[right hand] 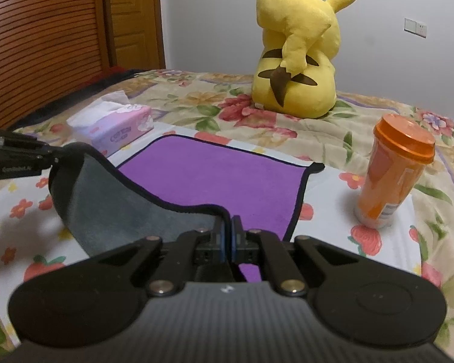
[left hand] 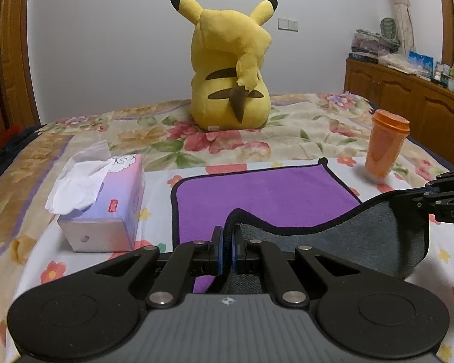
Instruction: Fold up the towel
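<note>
Gripping the towel's [left hand: 257, 193] near hem, both tongs [left hand: 227, 236] [right hand: 227, 230]; tissue-stuffed box [left hand: 106, 205] beside.

I see a bed [left hand: 302, 139] under a floral cover, and lying on it are a purple towel [left hand: 257, 190], a tissue box [left hand: 106, 208] left of it, an orange cup [left hand: 384, 148] to its right and a yellow plush toy [left hand: 230, 90] beyond.

This is a home bedroom. A bed [left hand: 302, 139] with a flowered cover fills the room, a Pikachu plush [left hand: 230, 69] sits on it, a tissue box [left hand: 106, 205] lies nearby, and cluttered wooden cabinets [left hand: 408, 103] line the white wall.
</note>
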